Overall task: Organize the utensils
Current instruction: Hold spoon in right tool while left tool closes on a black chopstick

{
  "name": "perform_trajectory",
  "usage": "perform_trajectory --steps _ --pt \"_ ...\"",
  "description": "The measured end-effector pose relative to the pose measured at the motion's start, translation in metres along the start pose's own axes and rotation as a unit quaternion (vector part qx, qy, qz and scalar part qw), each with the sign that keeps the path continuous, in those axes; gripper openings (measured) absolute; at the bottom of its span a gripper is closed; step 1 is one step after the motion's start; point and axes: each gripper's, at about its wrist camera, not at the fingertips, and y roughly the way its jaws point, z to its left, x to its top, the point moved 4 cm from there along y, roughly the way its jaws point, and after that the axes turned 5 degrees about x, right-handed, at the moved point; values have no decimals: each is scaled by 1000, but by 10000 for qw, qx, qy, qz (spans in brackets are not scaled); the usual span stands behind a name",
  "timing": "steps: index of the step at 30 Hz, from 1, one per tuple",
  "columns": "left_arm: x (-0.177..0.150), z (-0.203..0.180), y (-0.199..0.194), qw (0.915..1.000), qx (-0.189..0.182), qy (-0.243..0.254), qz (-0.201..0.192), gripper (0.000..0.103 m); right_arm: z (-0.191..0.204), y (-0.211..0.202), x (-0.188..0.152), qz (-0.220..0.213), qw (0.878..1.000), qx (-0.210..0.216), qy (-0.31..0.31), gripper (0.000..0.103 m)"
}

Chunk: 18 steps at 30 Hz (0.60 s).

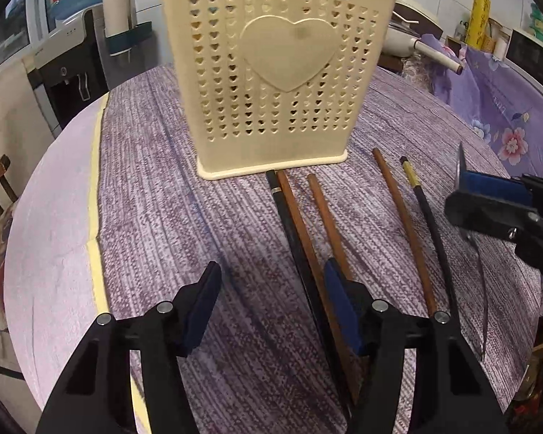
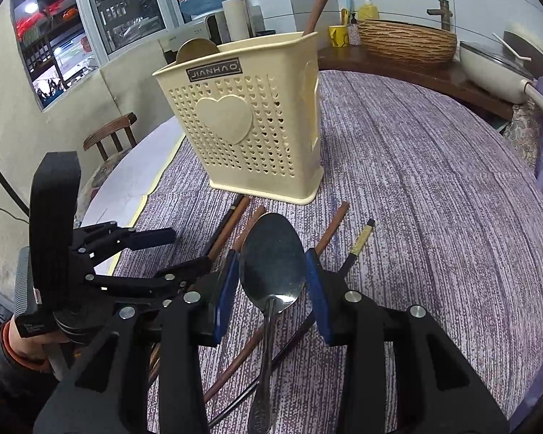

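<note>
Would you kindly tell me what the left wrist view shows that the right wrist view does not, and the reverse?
Left wrist only: the water dispenser's tap. Right wrist only: the spoon's bowl face-on between the right claw's pads, a gold disc in the holder, a woven basket. Both: the cream utensil holder, chopsticks on the purple cloth.

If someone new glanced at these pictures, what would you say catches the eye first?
Probably the metal spoon, held bowl-up between the blue pads of the right gripper above the purple tablecloth. Behind it stands a cream utensil holder with heart-shaped holes, with a few utensils already sticking out of its top. Several chopsticks lie on the cloth in front of the holder, beside the open left gripper.
</note>
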Motion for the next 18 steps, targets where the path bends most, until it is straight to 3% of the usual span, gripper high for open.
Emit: perform_trajectory --steps 4,8,18 --pt "2 4 -7 9998 -130 -127 -95 58 -1 -1 0 -33 10000 15 56 38" --pt "6 5 -3 9999 66 -93 -42 54 1 -2 -3 -56 9999 32 113 38" --pt "14 3 9 9997 137 -139 144 52 -1 -5 -4 -93 9997 -93 199 38"
